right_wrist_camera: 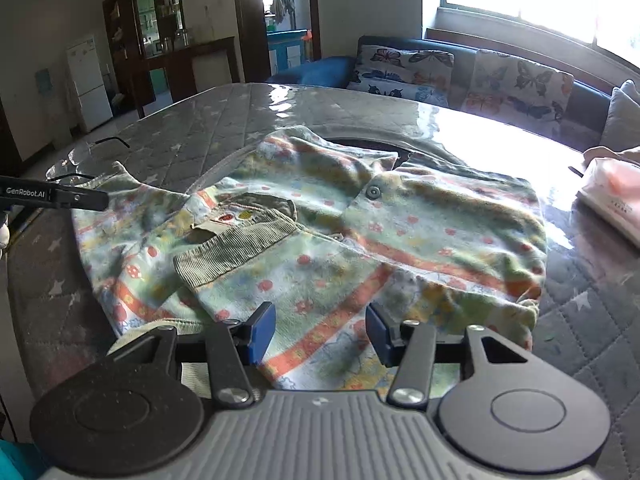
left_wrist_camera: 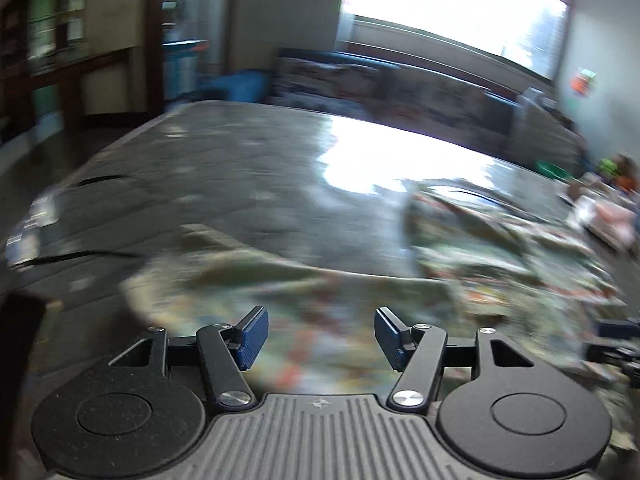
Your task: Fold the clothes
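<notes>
Clothes here mean 1 patterned garment (right_wrist_camera: pixel 320 240), a small buttoned top with a corduroy pocket (right_wrist_camera: pixel 236 248), lying on the quilted table (right_wrist_camera: pixel 192 120) just ahead of both grippers. Its right side looks doubled over the body, so I judge the fold partly made, with the left side spread loose and rumpled. Both the right gripper (right_wrist_camera: pixel 320 332) and the left gripper (left_wrist_camera: pixel 320 336) hang released, jaws apart, gripping nothing. Motion blur smears the left wrist view; the garment's near hem is cut off behind the right gripper.
</notes>
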`<state>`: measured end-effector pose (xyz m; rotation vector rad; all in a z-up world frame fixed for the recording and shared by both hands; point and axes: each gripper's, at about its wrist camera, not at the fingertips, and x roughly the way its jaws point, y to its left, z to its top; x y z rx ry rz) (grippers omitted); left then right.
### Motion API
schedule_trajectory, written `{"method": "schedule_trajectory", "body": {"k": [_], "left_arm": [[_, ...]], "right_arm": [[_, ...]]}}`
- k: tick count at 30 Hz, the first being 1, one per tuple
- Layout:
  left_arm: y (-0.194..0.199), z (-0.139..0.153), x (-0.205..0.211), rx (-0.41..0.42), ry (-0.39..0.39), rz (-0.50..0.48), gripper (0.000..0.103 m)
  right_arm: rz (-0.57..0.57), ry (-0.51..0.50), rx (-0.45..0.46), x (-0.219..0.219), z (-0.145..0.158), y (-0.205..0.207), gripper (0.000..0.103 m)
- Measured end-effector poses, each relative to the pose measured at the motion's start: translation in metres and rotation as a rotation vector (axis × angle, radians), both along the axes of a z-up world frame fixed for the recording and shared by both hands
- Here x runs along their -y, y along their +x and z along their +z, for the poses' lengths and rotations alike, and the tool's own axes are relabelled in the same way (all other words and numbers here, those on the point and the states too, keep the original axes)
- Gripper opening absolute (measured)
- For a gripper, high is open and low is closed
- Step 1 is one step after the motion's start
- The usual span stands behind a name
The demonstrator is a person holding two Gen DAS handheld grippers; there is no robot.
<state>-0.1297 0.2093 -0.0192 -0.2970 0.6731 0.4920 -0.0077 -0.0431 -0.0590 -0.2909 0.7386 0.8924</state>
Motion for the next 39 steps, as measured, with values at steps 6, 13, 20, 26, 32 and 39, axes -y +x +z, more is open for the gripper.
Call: {"method": "schedule_trajectory", "body": {"k": [6,13,20,26,32,39], "left_arm": [[-0.025,-0.006,-0.041,-0.025,0.025,0.193,0.052],[-0.032,-0.013,-0.066,-0.019,-0.033,0.29,0.035],[-0.024,-0.015,-0.073,-0.015,-0.044,0.327,0.035],[-0.024,-0.013,-0.073,0.016,-0.053,0.317,0.026],[-0.025,-0.007,-0.069,0.067,-0.046,0.286,0.011],[-0.025,0.004,-0.06,0.135,-0.035,0.235,0.006]], "right_arm": [[0.002,0.001,-0.006,-0.003,-0.002,0.0,0.051],[0.002,0.003,-0.012,-0.002,-0.001,0.001,0.051],[0.003,0.008,-0.014,-0.002,-0.001,0.0,0.051],[0.002,0.015,-0.014,-0.001,0.0,0.001,0.051],[-0.011,0.025,-0.014,0.003,0.001,0.0,0.051],[-0.024,0.042,-0.006,0.009,0.007,-0.001,0.051]]}}
